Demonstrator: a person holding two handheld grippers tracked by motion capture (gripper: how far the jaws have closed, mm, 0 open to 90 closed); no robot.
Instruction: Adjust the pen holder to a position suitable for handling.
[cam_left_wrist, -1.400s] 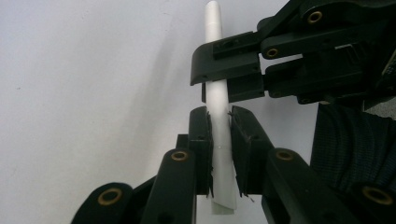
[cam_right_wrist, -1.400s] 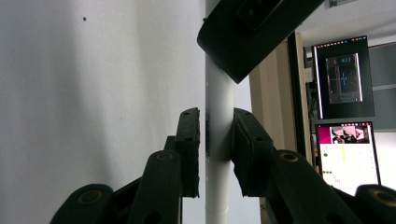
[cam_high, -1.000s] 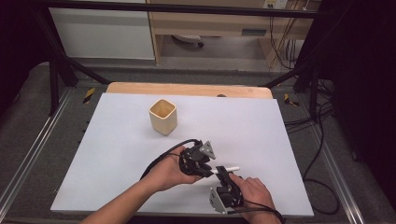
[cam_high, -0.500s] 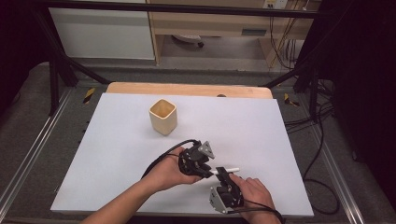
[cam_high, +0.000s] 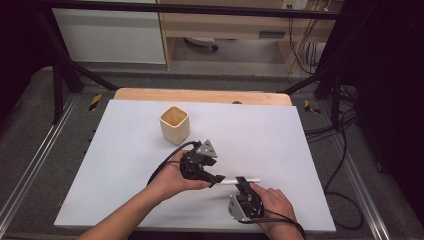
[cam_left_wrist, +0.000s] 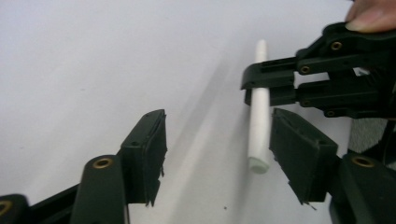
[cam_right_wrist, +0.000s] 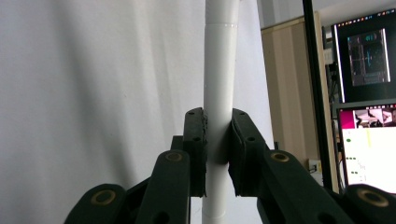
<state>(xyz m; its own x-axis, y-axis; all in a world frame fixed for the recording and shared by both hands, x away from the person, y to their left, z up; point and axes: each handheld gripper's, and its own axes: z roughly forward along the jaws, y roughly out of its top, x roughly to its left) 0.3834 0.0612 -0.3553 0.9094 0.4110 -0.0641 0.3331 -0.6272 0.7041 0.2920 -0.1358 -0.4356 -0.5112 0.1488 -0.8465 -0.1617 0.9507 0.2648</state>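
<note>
Near the front edge of the table (cam_high: 125, 150), a bit right of the middle, both grippers meet over a white pen (cam_high: 248, 180); the right gripper (cam_high: 243, 186) is pinching it around the middle, jaws pressed tight on the barrel in the right gripper view, pen (cam_right_wrist: 219, 93) running straight up between them. The left gripper (cam_high: 216, 178) has just been opening its jaws; they stand spread in the left gripper view, one end of the pen (cam_left_wrist: 259, 121) near one pad but nothing squeezing it, so I'd say it's just let go. Looks like a handover, pen now all in the right hand; the beige cup (cam_high: 175, 124) sits well apart toward the back edge, left of centre. My guess is the pen goes in that cup next; that needs the left one backing clear, then the right carrying the pen over the rim and tipping it end-down before easing off.
</note>
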